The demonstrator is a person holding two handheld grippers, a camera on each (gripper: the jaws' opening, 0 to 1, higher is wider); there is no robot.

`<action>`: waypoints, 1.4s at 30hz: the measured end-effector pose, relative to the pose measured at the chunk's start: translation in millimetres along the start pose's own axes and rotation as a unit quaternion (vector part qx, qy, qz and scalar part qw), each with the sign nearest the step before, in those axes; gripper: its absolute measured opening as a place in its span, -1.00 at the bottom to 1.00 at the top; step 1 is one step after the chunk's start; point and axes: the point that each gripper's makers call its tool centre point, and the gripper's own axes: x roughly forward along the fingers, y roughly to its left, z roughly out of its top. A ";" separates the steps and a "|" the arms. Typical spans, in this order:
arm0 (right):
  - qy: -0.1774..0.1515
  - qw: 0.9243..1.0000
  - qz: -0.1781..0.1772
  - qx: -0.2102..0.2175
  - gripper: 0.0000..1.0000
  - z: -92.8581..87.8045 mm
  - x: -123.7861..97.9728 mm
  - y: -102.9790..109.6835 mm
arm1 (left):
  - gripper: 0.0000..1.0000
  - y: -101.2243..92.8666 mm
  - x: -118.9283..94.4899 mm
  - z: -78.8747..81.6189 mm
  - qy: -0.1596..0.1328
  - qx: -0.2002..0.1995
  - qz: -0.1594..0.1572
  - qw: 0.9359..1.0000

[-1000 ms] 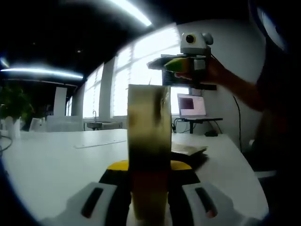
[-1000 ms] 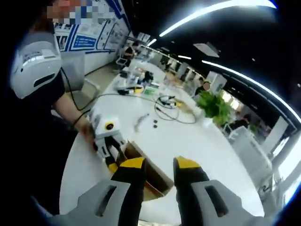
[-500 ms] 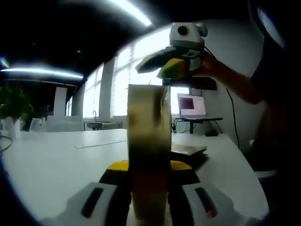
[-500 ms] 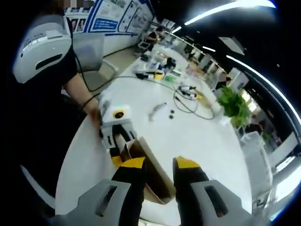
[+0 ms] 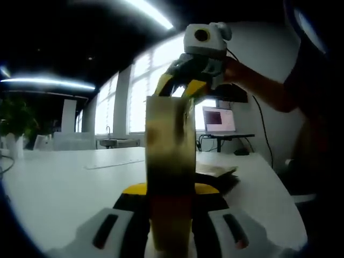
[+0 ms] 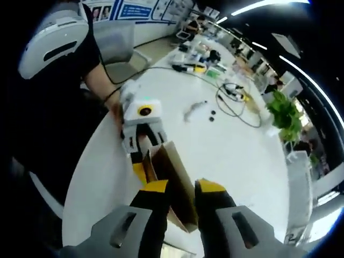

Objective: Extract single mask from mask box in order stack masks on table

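In the left gripper view, the left claw (image 5: 171, 189) is clamped on the end of the mask box (image 5: 171, 161), a brown cardboard box that stands up between its yellow-tipped jaws and hides the space ahead of them. Above the top edge of the box hangs the right claw (image 5: 178, 86), held by a hand (image 5: 232, 70) that reaches in from the right; its yellow tips point down at the box top, just above it, with a small gap between them. In the right gripper view, the right claw (image 6: 180, 189) has its two jaws a little apart with nothing held between them, and the mask box (image 6: 174, 177) lies directly under and ahead of the tips on the white table (image 6: 236, 156). The left claw (image 6: 144, 161) grips the far end of the box from the upper left, its jaws closed on the cardboard edge. No single mask can be made out in either view. Beyond the box on the table lie loose cables (image 6: 236, 102), and a green plant (image 6: 285, 115) stands off to the right.
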 end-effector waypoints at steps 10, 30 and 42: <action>0.040 0.998 0.046 -0.018 -0.87 -6.0 11.9 7.9 | -0.39 -0.5 0.2 -0.2 0.001 0.003 0.000 1.000; 0.034 0.998 0.038 -0.034 -1.00 -4.1 19.5 7.8 | -0.39 -1.8 0.5 0.4 0.000 0.008 -0.001 1.000; 0.016 1.000 0.018 -0.017 -1.00 -5.1 4.5 10.4 | -0.39 -0.1 -0.3 -0.3 0.001 0.003 0.003 1.000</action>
